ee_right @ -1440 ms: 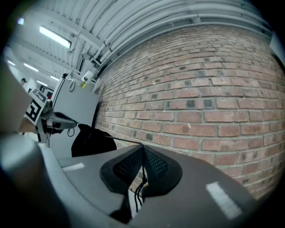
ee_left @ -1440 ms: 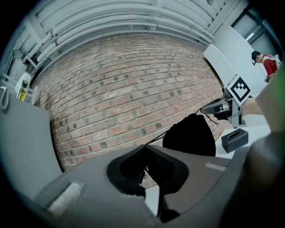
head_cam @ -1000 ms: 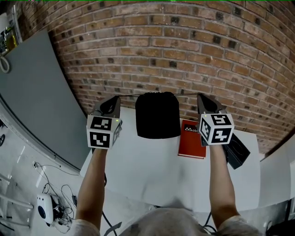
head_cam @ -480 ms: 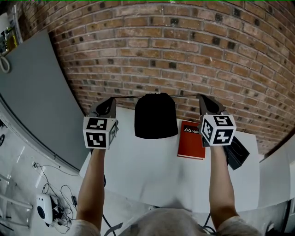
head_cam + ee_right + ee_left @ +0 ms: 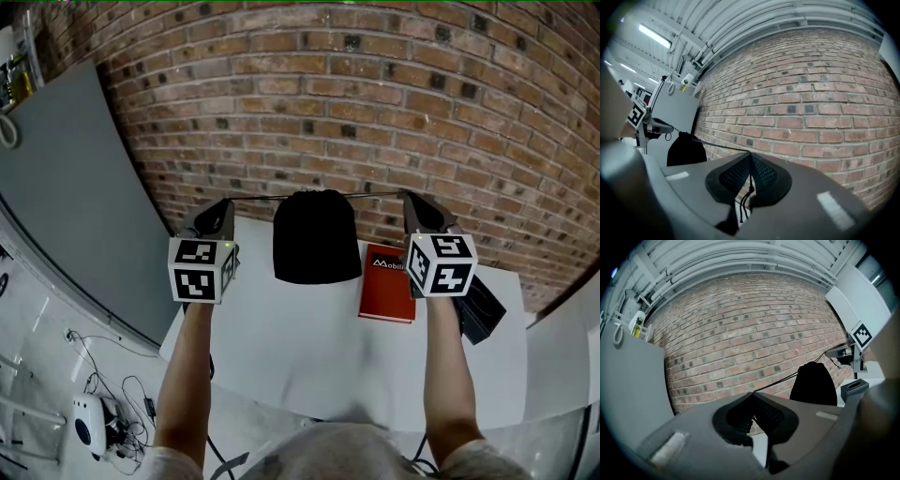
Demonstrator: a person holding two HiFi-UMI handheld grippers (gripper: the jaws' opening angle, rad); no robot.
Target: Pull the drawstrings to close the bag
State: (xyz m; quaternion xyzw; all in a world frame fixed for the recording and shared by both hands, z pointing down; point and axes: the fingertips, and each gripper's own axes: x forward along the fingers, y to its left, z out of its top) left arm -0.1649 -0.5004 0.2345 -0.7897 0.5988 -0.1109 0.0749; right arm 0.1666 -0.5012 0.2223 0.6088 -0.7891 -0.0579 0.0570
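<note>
Both jaws clamped shut on the drawstrings (image 5: pixel 262 197), I hold the left gripper (image 5: pixel 227 202) and right gripper (image 5: pixel 406 197) level with the mouth of the black bag (image 5: pixel 317 239), which sits midway between them at the back of the bench (image 5: pixel 281 347), cords taut along one sideways line.

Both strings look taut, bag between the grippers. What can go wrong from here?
1. The left gripper and right gripper pinch the thin strings at the jaw tips only; a harder pull may slip one out.
2. The bag looks cinched; more tension may strain the strings or drag the bag sideways onto the book.
</note>
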